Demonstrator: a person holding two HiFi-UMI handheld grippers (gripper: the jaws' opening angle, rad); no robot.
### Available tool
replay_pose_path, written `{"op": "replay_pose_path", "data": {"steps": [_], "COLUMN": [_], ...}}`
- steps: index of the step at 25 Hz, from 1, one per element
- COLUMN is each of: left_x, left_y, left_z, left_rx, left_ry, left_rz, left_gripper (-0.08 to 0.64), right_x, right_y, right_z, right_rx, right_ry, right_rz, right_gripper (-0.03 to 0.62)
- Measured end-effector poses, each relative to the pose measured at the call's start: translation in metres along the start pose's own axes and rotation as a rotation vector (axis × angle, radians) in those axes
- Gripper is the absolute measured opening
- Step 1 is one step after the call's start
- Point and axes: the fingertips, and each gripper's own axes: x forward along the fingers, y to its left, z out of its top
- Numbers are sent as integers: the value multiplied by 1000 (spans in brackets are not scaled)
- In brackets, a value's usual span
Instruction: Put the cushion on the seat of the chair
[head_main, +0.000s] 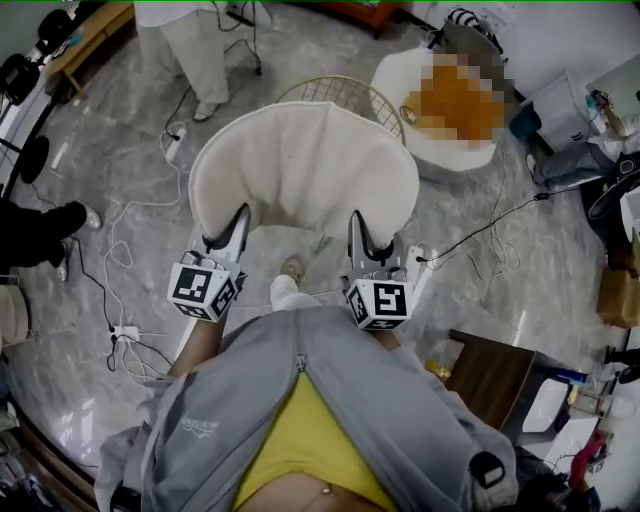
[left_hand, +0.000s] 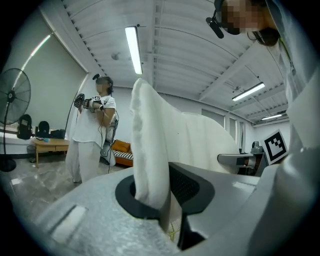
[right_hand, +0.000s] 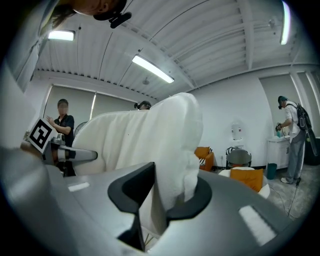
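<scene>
A big white fluffy cushion (head_main: 300, 170) hangs spread between my two grippers, above the marble floor. My left gripper (head_main: 232, 232) is shut on the cushion's near left edge, and my right gripper (head_main: 362, 235) is shut on its near right edge. Just beyond the cushion, the curved gold wire back of the chair (head_main: 345, 92) shows; its seat is hidden behind the cushion. In the left gripper view the cushion (left_hand: 150, 140) rises out of the left gripper (left_hand: 160, 192). In the right gripper view the cushion (right_hand: 150, 140) is pinched in the right gripper (right_hand: 165, 200).
A white round chair (head_main: 400, 75) with an orange cushion stands at the back right. Cables and a power strip (head_main: 172, 140) lie on the floor to the left. A person (head_main: 195, 50) stands at the back left. A dark wooden table (head_main: 490, 375) is near my right.
</scene>
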Motion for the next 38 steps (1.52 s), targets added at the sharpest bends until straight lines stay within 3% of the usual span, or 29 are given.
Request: {"op": "replay_pose_path", "data": {"steps": [8, 26, 38], "left_x": [98, 198, 252], "left_y": [27, 41, 97], "left_z": [-7, -56, -144], "left_rx": [-2, -80, -145], "left_ry": [75, 289, 526], "left_rz": [-126, -324, -373], "left_gripper": [60, 60, 61], "right_x": [59, 90, 151], "right_y": [-49, -93, -98], "right_z": [-17, -67, -157], "right_rx": [55, 155, 260], "right_ry": [28, 174, 381], "right_rz": [-115, -314, -344], "right_gripper": [81, 83, 84]}}
